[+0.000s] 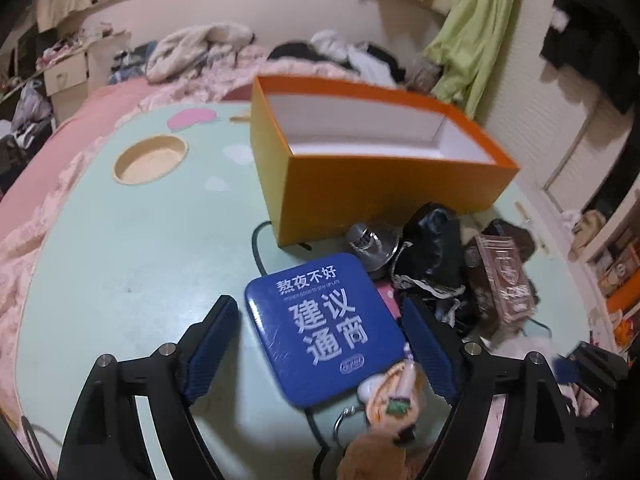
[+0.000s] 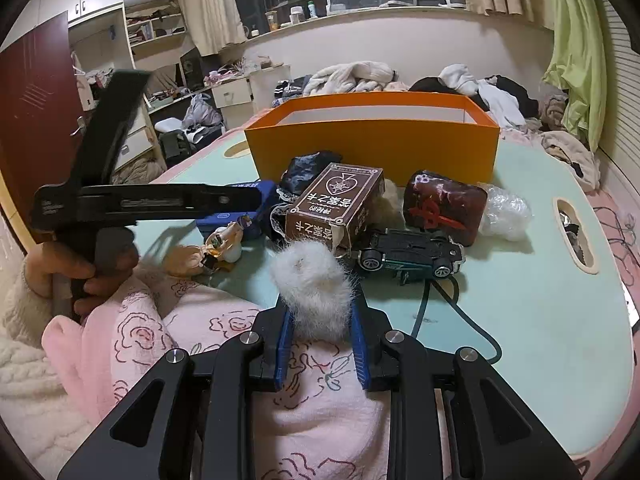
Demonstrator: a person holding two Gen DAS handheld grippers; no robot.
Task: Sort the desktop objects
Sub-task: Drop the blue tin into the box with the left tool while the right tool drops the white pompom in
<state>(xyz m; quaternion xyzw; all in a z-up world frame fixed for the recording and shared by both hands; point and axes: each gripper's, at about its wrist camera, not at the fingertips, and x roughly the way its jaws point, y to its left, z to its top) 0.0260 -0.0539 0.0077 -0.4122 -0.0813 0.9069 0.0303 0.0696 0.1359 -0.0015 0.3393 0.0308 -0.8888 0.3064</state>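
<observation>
Landmark: the orange box (image 2: 372, 140) is seen standing open on the pale green table (image 2: 540, 320), its white inside bare in both views.

Left gripper (image 1: 324, 344): its jaws are spread wide, one on each side of the blue square tin (image 1: 324, 328), and nothing is gripped; whether the pads touch the tin's edges cannot be told.

Blue square tin: it is laid flat just in front of the orange box, white Chinese lettering upward.

Right gripper (image 2: 322, 344): the jaws are drawn in on the white fur pompom (image 2: 314, 284), which is pinched between the blue pads (image 2: 284, 348), on the near side of the clutter, well in front of the orange box.

Brown card box (image 2: 336, 204): it is seen lying against dark cloth, directly in front of the orange box.

Toy car (image 2: 408, 256): it is parked in front of the orange box, nearer the camera than the card box.

Dark red block (image 2: 444, 204): it is placed before the orange box's right end, a crumpled clear plastic wrap (image 2: 504, 210) touching its right side.

Small figurine (image 2: 224, 242): it is lying in front of the orange box's left end, beside the tin.

Black cable (image 2: 452, 308): it is trailed across the table from under the car, away from the orange box.
</observation>
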